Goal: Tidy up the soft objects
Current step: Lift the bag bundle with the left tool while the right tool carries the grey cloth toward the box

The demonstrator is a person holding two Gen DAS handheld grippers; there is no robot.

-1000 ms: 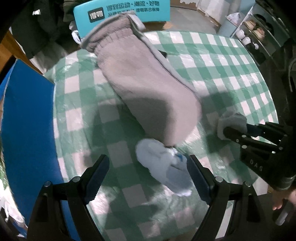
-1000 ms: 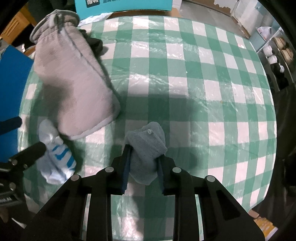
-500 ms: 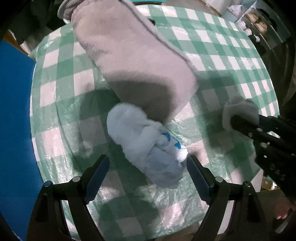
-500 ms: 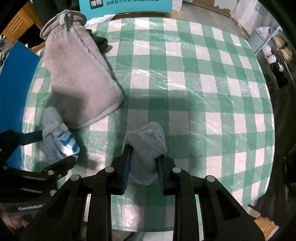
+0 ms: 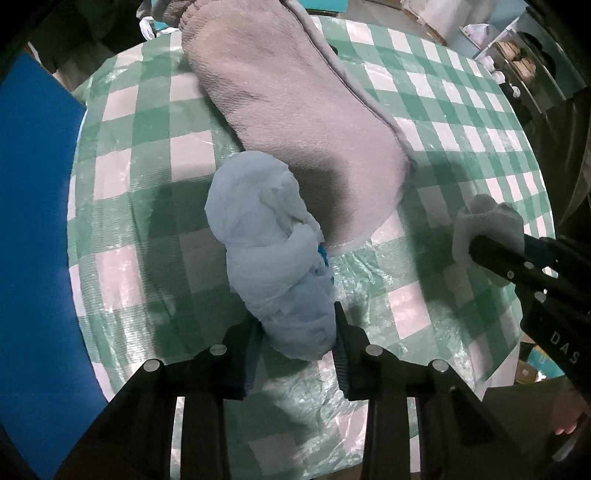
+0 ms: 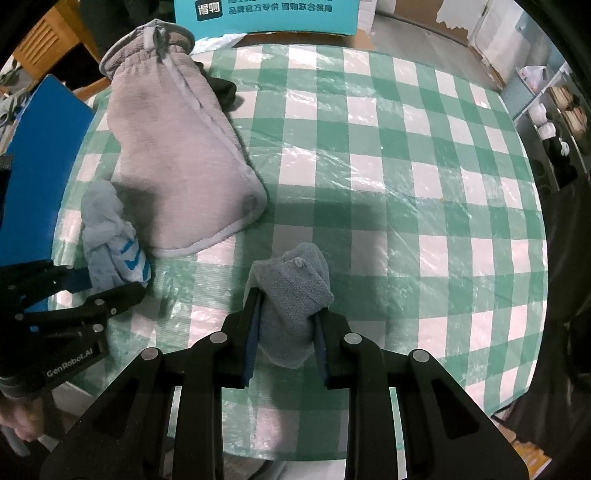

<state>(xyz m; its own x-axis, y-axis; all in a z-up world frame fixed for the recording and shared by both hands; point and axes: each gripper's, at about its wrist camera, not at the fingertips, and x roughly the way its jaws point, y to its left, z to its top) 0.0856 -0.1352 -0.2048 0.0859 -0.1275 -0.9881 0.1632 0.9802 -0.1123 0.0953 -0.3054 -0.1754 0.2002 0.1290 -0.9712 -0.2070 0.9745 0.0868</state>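
A light blue balled sock [image 5: 266, 236] with blue stripes lies on the green checked tablecloth [image 5: 147, 166], against the tip of a large grey fleece mitt [image 5: 295, 103]. My left gripper [image 5: 295, 332] points straight down over the sock's near end. Its jaws are closing, and both pads press the sock between them. In the right wrist view the same sock [image 6: 107, 229] and left gripper [image 6: 116, 282] sit at the left. My right gripper [image 6: 286, 314] is shut on a grey-blue balled sock [image 6: 291, 280] near the table's front edge.
A blue board [image 6: 40, 122] stands along the table's left side. A teal box [image 6: 266, 14] is at the back, and a black item [image 6: 223, 90] lies behind the grey mitt [image 6: 173, 147]. Shelves with shoes [image 6: 554, 122] stand to the right. The round table's edge is close in front.
My left gripper has come down over the light blue sock, and its wide jaws have closed in on it. The right gripper has kept still with the grey sock.
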